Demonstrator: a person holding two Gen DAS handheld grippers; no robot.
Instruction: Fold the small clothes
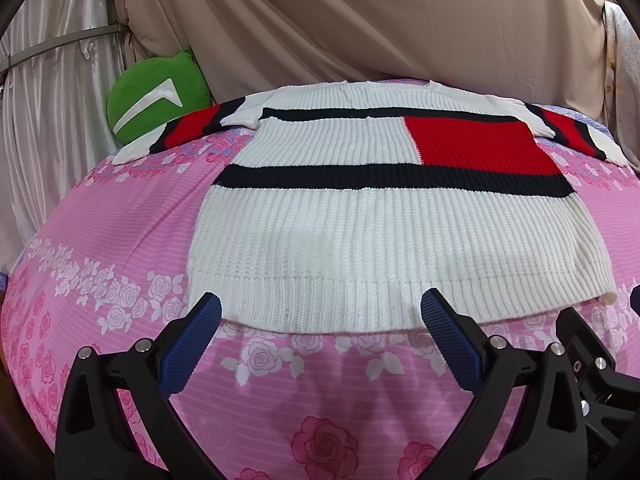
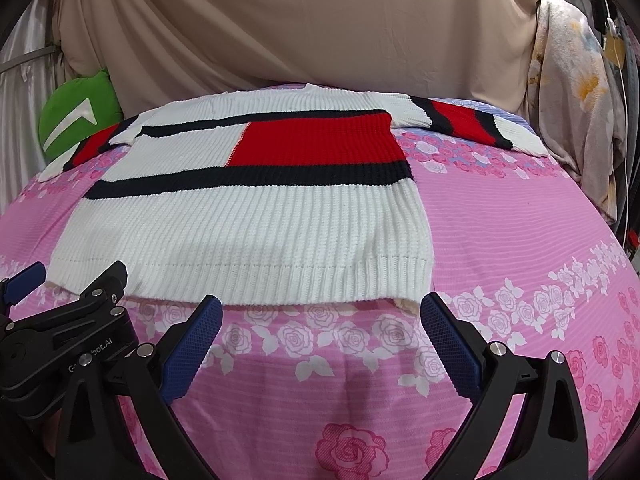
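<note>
Sweater, white ribbed knit with navy bands and a red block, spread flat on pink rose-print bed sheet, sleeves stretched out left and right, hem nearest. Left tool poised just above the near hem, blue pads wide apart, gripping nothing. Right tool likewise spread apart and empty, at the hem's right corner. Green cushion at far left, against beige draped cloth behind the bed.
</note>
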